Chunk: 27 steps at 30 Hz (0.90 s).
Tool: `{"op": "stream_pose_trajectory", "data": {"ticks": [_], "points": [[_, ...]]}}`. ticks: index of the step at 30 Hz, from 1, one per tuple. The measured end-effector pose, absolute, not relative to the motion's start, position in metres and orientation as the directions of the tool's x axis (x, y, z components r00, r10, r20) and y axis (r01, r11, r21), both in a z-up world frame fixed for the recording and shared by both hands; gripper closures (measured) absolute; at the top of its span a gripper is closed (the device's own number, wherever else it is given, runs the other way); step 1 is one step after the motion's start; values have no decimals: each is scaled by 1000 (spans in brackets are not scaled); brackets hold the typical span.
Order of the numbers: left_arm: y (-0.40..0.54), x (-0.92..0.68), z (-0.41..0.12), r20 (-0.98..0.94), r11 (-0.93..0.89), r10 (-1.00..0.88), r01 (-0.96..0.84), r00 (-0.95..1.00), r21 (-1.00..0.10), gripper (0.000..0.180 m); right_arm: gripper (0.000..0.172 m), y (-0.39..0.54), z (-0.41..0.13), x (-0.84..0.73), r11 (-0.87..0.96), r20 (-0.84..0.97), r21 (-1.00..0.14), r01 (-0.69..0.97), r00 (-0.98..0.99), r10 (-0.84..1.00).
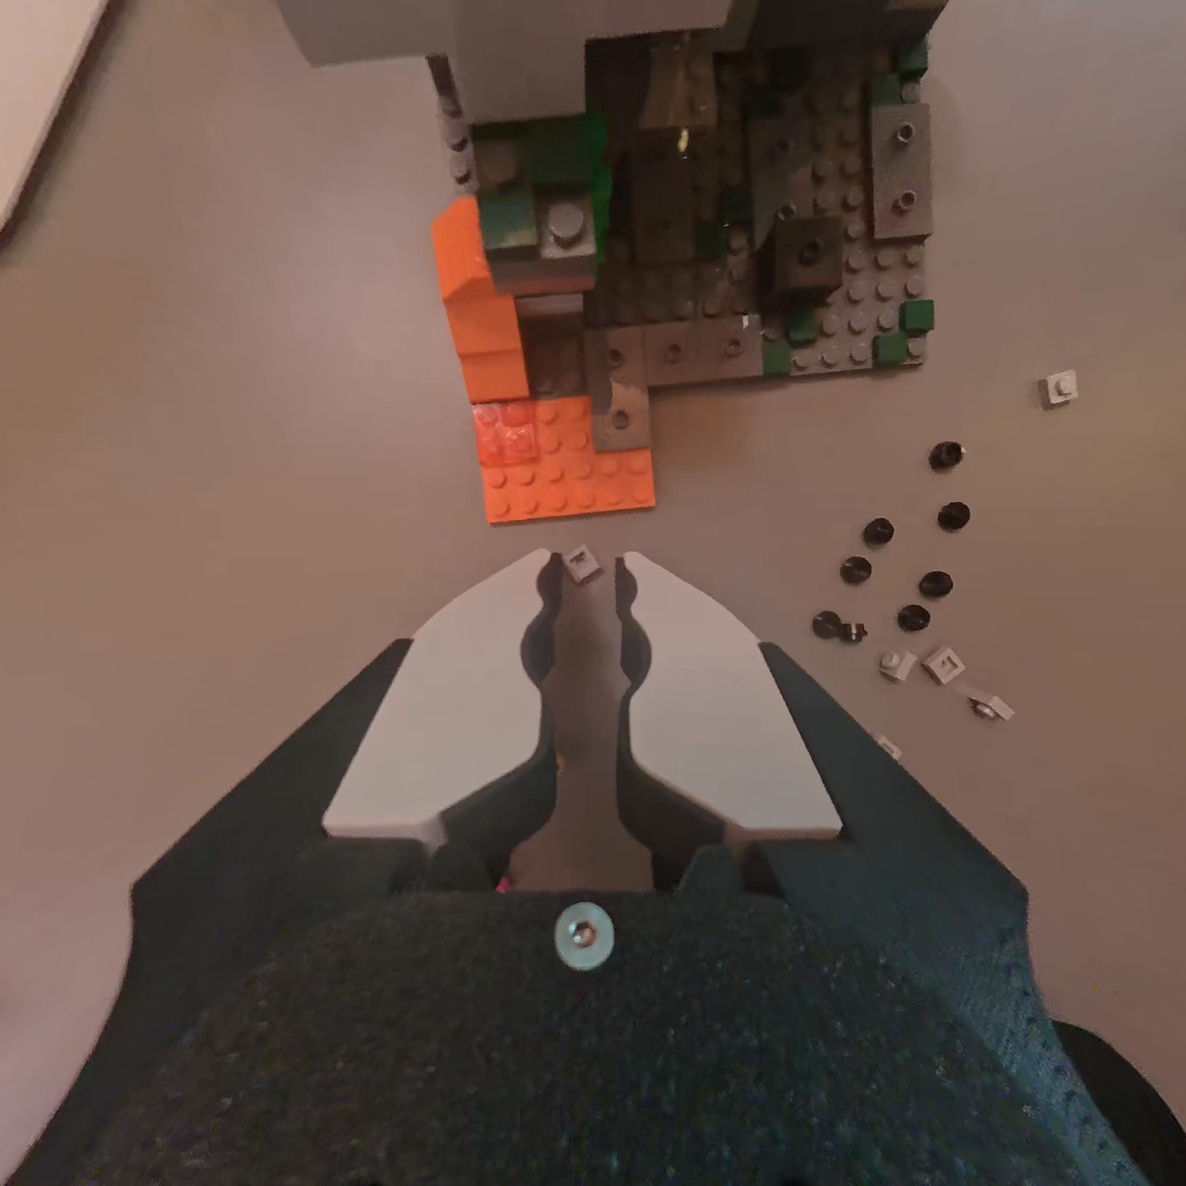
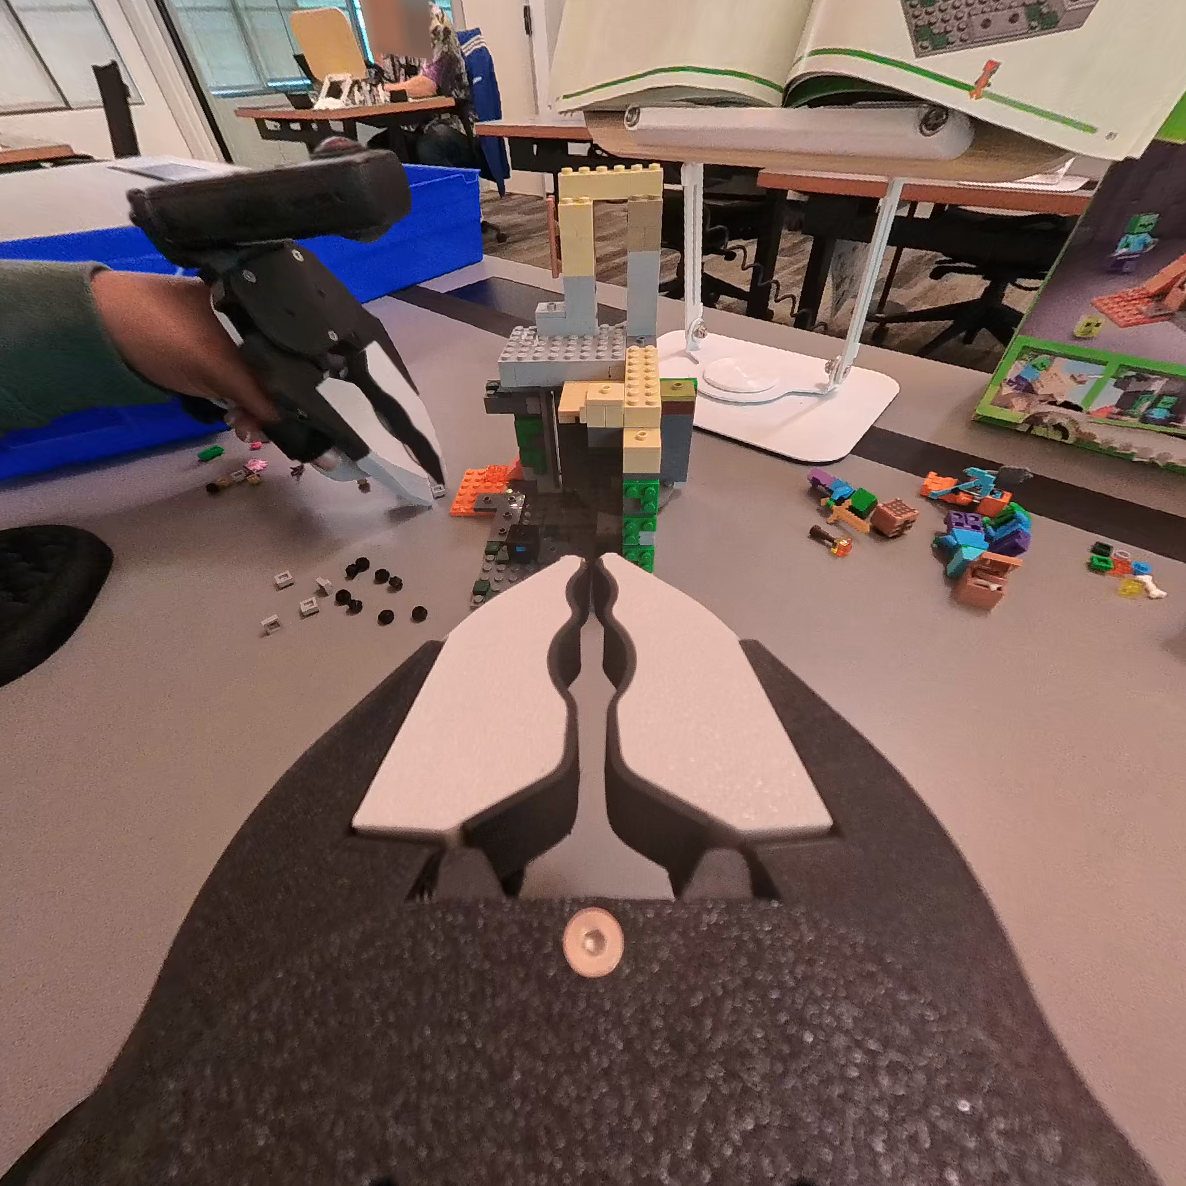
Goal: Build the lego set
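My left gripper is open just in front of the orange plate of a brick model. A small grey square plate sits between its tips, close against the left finger, with a clear gap to the right finger. In the right wrist view the left gripper points down beside the model, with the grey plate at its tip. My right gripper is shut in front of the model, above the table, and nothing shows between its tips.
Several black round pieces and small grey plates lie right of the left gripper. Loose coloured bricks, a white stand base with an open booklet, a set box, a blue bin and a black pad surround the model. My right fingertips sit around 25 cm from my left ones.
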State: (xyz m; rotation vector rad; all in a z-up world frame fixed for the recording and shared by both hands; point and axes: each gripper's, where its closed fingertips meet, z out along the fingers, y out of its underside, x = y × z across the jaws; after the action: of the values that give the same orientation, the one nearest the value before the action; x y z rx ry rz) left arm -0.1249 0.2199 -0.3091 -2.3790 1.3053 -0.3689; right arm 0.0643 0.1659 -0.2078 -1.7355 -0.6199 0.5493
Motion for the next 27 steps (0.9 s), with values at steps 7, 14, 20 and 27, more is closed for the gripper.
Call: {"op": "stream_pose_trajectory", "data": {"ticks": [7,14,20,27], "points": [[172,-102,-302,170,-409,-910,-759,378,-507,172,172,166,-209,64,-210,-50,-970,121,747,662],[125,-93,-276,250,-347,-937,-747,244,-568,156,172,165,-210,61,-210,-47,-969,127,742,668],[169,-146,-268,63,-395,-903,-764,425,-511,160,172,164,-209,61,-209,-48,-970,126,740,671],[220,-215,-284,-92,-445,-864,-837,495,-319,164,172,164,-209,60,-207,-45,-970,130,739,672]]}}
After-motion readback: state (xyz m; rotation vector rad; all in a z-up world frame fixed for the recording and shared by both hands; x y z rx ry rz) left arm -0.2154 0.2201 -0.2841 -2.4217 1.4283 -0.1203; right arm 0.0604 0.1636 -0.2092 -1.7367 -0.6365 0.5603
